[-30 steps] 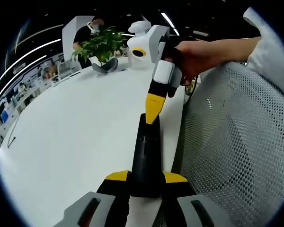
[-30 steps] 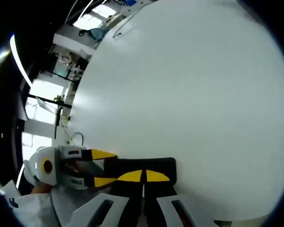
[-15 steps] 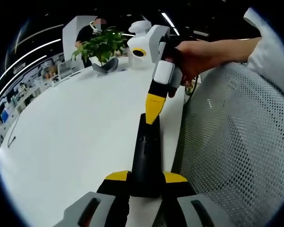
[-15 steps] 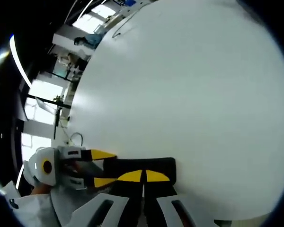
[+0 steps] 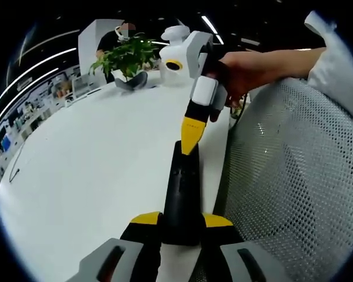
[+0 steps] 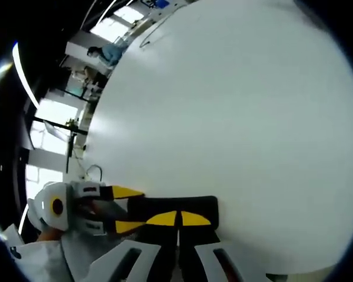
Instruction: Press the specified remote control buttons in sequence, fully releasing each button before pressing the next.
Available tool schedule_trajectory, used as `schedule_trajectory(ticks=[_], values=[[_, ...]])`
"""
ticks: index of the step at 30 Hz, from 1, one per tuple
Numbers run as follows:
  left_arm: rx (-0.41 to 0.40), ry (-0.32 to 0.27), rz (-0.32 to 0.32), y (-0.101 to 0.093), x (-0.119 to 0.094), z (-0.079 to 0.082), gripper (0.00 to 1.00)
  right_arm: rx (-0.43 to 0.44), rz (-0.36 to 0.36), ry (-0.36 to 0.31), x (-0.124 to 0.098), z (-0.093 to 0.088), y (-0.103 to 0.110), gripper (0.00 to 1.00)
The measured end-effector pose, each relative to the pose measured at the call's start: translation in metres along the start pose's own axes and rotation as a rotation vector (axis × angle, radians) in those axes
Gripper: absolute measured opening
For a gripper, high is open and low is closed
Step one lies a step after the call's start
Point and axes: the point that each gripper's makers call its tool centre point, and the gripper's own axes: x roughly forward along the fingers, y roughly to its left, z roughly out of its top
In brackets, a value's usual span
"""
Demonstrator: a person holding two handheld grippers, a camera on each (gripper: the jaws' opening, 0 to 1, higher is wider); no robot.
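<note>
A long black remote control (image 5: 181,191) lies on the white table (image 5: 88,164) near its right edge. My left gripper (image 5: 182,220) is shut on the remote's near end, one yellow-tipped jaw on each side. My right gripper (image 5: 190,134), held by a hand, comes down from above with its yellow tips together on the remote's far end. In the right gripper view, the right gripper (image 6: 178,218) is shut, its tips resting on the remote control (image 6: 191,205), and the left gripper (image 6: 128,208) clamps the remote from the left.
A grey mesh chair back (image 5: 294,176) stands close against the table's right edge. At the far end are a potted plant (image 5: 126,56), a grey object (image 5: 132,82) and a person (image 5: 113,38). Bare tabletop (image 6: 235,106) spreads beyond the remote.
</note>
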Motion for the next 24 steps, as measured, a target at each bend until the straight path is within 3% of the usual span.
schedule_trajectory(ticks=[7,15,24], values=[[0.002,0.002,0.001,-0.0002,-0.0002,0.0001,0.25,0.016,0.007,0.005,-0.0002,-0.0001,0.0002,0.00],[0.003,0.002,0.001,-0.0002,-0.0002,0.0003,0.25,-0.055,-0.016,0.005,-0.0008,-0.0011,0.0027,0.00],[0.002,0.004,0.004,-0.0005,-0.0004,0.0004,0.25,-0.047,-0.027,0.005,-0.0027,-0.0007,-0.0009,0.00]])
